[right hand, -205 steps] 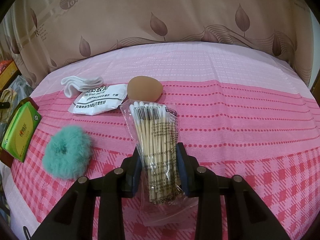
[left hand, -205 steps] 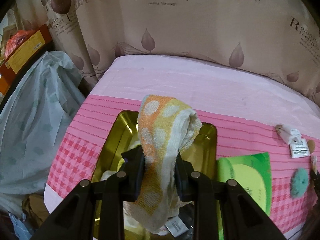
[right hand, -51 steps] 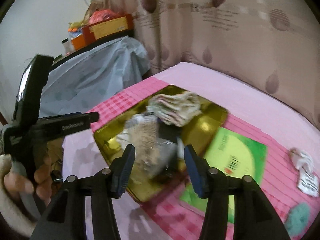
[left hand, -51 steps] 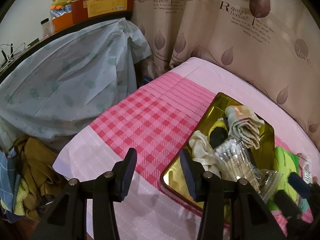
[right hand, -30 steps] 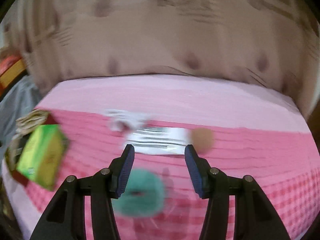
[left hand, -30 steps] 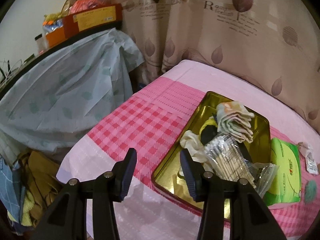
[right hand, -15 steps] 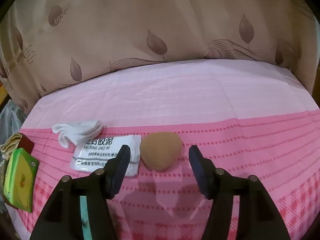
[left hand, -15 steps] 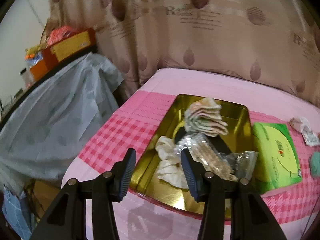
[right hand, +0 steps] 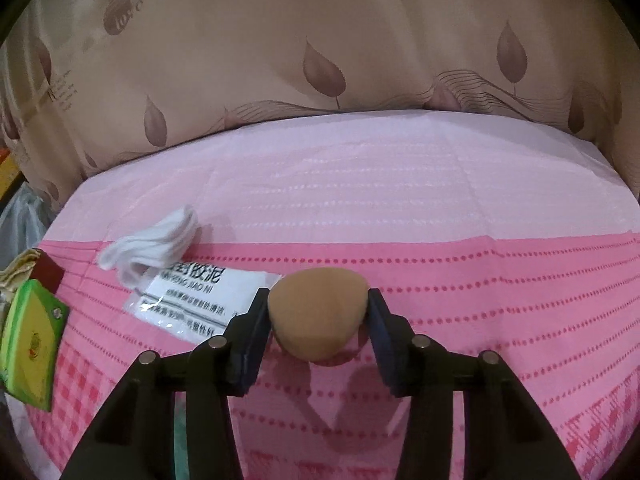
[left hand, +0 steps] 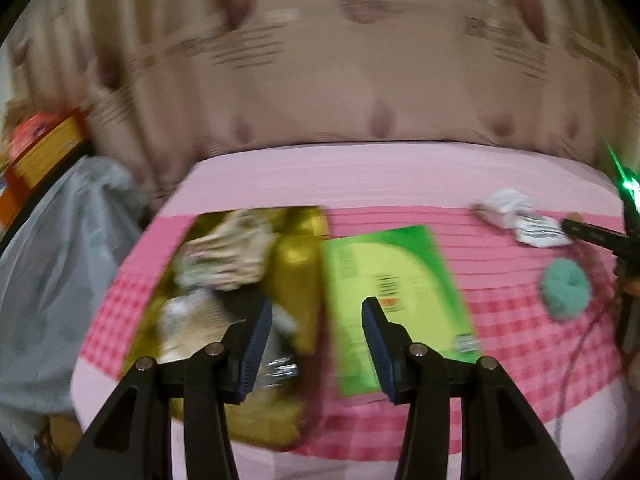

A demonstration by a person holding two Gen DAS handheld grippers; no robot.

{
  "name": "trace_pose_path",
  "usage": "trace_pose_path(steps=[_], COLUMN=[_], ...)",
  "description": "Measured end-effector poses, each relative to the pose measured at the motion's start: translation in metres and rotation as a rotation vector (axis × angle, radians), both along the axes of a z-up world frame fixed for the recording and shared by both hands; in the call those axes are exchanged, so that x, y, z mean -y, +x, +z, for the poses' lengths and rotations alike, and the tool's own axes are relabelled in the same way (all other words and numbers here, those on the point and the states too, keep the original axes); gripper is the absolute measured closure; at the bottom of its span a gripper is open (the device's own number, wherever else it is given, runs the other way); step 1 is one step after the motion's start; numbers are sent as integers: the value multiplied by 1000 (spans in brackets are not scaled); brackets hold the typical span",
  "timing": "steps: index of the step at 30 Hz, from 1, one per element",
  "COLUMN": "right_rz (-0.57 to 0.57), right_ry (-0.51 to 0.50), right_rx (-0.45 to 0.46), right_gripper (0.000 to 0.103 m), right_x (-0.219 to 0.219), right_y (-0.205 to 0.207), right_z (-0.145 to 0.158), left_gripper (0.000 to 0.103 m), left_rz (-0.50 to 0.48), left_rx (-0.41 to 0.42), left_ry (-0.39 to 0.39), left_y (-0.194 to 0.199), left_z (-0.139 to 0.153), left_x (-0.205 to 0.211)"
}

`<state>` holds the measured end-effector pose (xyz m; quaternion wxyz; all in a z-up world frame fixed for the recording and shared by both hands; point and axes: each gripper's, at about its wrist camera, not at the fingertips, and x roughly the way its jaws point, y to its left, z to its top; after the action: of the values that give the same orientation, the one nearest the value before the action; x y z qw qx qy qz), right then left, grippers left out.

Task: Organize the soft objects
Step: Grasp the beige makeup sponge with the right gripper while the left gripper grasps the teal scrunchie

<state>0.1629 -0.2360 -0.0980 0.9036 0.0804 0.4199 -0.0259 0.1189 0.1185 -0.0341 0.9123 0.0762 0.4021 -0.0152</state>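
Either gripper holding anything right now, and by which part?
Right gripper: jaws have just been closing on the tan makeup sponge, pads against its two sides, sponge on the cloth. Left gripper: nothing held.

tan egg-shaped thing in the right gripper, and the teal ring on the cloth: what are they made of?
Tan egg-shaped thing: probably soft foam, like a makeup sponge; matte, smooth, no shine, right gripper pads against its sides. Teal ring: looks like fluffy plush or faux fur, fuzzy outline, though blurred.
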Motion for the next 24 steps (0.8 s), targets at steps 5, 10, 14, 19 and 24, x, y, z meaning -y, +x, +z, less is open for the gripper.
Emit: trace_pose_path(steps=[5,10,14,19,24], right_rz=[4,-2,5,-5,-5], right_ry=[-12,-43,-96,-62,-43], right_rx=[-1,-24,-24,-25,-21], right_gripper=[60,60,60,60,60], right_x=[7,15,16,20,22], right_y=[-33,-69,-88,-90,-92], right_z=[5,4,2,0,1], left_gripper=[55,48,46,45,45], left_rz=[-163,-312,-401,-497,-522], left_rx=[-34,-116,-159,-223,-283], left_ry=[-23,-73,-109,-143,-147], left_y=[4,6,4,8,17], left_z=[-6,-20,-26,-36,-52], left_x=[61,114,151,186,213])
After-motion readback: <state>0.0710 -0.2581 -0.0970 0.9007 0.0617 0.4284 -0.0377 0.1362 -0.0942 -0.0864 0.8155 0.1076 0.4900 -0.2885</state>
